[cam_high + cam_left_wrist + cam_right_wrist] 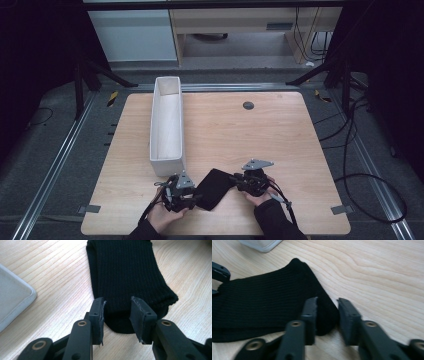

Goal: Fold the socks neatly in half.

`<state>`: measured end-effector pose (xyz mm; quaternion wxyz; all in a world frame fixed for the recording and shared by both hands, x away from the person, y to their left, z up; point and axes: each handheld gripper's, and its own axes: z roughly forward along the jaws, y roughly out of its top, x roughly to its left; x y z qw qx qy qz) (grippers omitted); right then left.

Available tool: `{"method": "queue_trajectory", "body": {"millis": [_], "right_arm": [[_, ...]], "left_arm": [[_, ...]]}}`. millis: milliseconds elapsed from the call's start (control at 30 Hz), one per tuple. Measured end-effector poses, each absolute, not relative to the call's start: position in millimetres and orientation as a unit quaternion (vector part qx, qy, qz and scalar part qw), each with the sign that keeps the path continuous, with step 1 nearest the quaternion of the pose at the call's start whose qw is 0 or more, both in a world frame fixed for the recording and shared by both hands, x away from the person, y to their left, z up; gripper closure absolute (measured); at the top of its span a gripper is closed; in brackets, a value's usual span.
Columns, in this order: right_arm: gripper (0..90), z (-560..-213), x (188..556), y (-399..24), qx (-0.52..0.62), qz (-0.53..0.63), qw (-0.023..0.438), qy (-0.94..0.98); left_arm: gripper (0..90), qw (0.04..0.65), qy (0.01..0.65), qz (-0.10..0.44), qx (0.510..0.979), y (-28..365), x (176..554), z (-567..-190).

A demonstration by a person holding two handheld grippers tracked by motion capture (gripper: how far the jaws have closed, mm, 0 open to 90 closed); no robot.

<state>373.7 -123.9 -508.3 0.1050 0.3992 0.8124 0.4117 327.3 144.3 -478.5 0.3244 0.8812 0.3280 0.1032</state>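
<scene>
Both grippers' jaws stand apart around the black sock (pixel 214 188) — left gripper (pixel 117 315) at its near end, right gripper (pixel 327 315) at a far corner. Neither pinches yet. Closing too high risks catching only one layer — the fold would slip loose.

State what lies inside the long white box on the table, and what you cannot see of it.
The white box shows pale inner walls and floor, with nothing visible in them. Its near wall hides the closest strip of the floor, so that part stays unknown.

obstacle: white bin (pixel 166 125) left | free: table (pixel 260 135) right
</scene>
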Motion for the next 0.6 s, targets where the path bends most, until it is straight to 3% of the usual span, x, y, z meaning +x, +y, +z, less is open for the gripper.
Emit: {"method": "queue_trajectory", "body": {"millis": [200, 400, 600], "right_arm": [[82.8, -502, 375, -122, 0.395, 0.424, 0.104, 0.808], [82.8, -472, 366, -117, 0.334, 0.501, 0.124, 0.789], [82.9, -468, 354, -105, 0.276, 0.506, 0.098, 0.811]], "left_arm": [[62.4, 0.326, 0.331, 0.099, 0.880, 143, 329, -481], [62.5, 0.328, 0.337, 0.096, 0.878, 139, 336, -483], [62.0, 0.332, 0.344, 0.098, 0.873, 138, 343, -484]]}}
